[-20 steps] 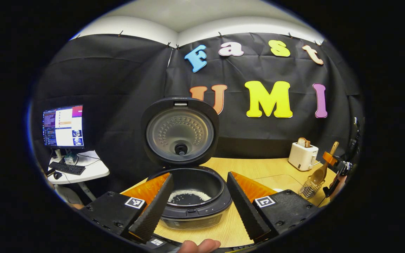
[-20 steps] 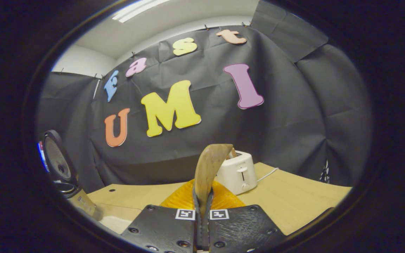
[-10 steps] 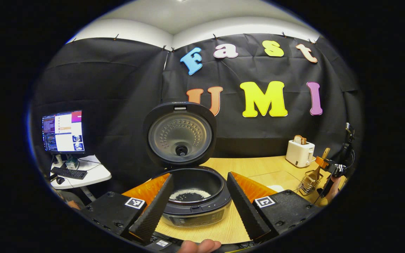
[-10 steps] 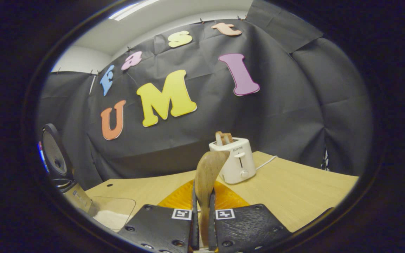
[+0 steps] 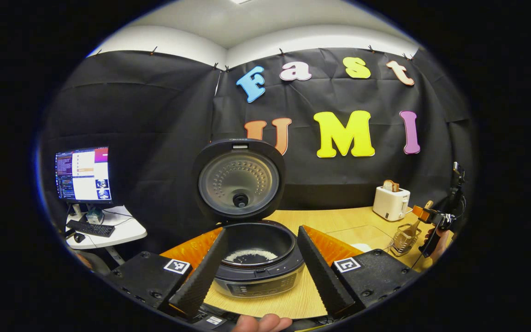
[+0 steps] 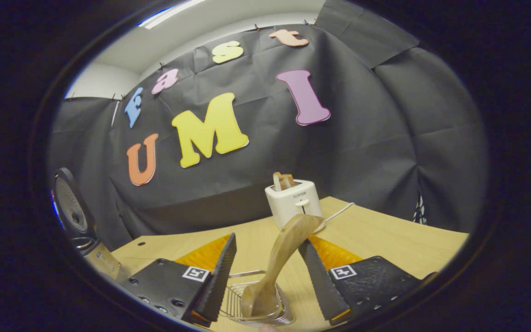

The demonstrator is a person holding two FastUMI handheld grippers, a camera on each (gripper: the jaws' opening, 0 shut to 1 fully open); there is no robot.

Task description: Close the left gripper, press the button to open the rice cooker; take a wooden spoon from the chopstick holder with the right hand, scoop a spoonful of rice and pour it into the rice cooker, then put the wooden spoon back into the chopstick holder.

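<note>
Half a second ago the right gripper (image 6: 265, 279) was clamped on the wooden spoon (image 6: 278, 260); now its fingers stand spread apart, and the spoon leans free with its bowl down in the wire chopstick holder (image 6: 258, 304) between them. The left gripper (image 5: 256, 272) hangs open too, framing the rice cooker (image 5: 256, 258), lid up and rice in the pot. I judge the put-back step done; next calls for drawing the right gripper clear without nudging the handle.
</note>
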